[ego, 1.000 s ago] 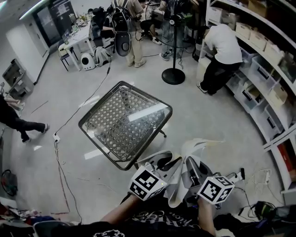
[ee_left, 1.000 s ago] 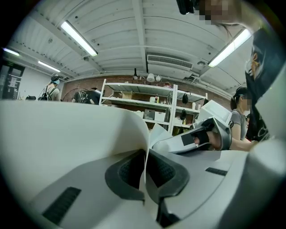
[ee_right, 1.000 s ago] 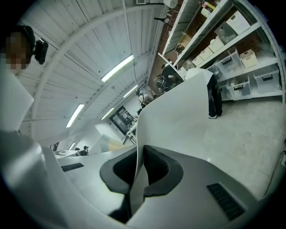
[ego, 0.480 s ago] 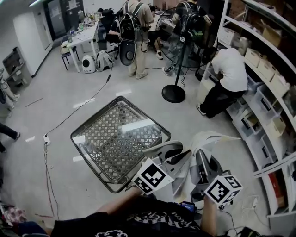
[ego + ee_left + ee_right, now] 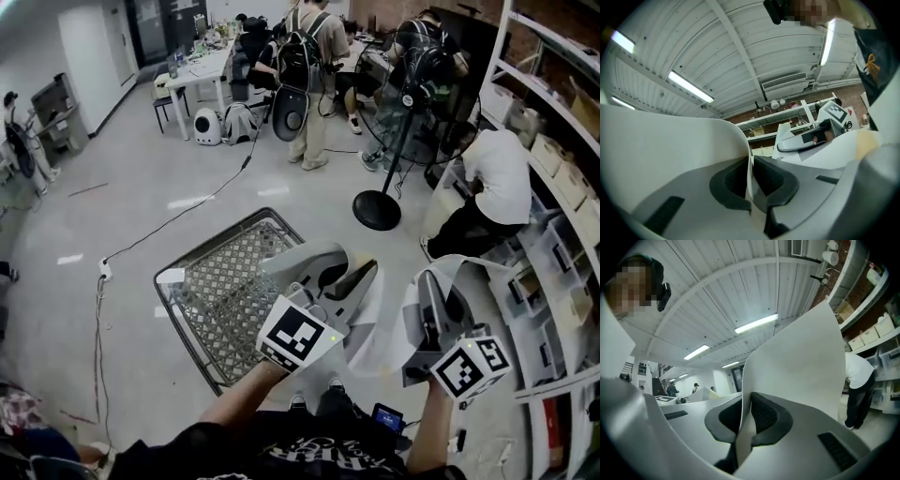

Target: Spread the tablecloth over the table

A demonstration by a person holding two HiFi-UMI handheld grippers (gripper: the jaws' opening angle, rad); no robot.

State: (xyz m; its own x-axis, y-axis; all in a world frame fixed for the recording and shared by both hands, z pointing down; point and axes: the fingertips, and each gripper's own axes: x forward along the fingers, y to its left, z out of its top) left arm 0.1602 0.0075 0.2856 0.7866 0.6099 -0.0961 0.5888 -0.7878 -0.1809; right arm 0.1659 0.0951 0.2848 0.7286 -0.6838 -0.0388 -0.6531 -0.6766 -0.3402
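I am pinching the tablecloth (image 5: 377, 323) in both claws. My left claw (image 5: 349, 272) is clamping a thin edge of it (image 5: 750, 187) between the dark pads, and my right claw (image 5: 434, 278) is biting down on another edge (image 5: 745, 437). The white sheet is curling up out of each claw and sagging between the two. It is hanging in the air by the near corner of the lattice worktop (image 5: 208, 292).
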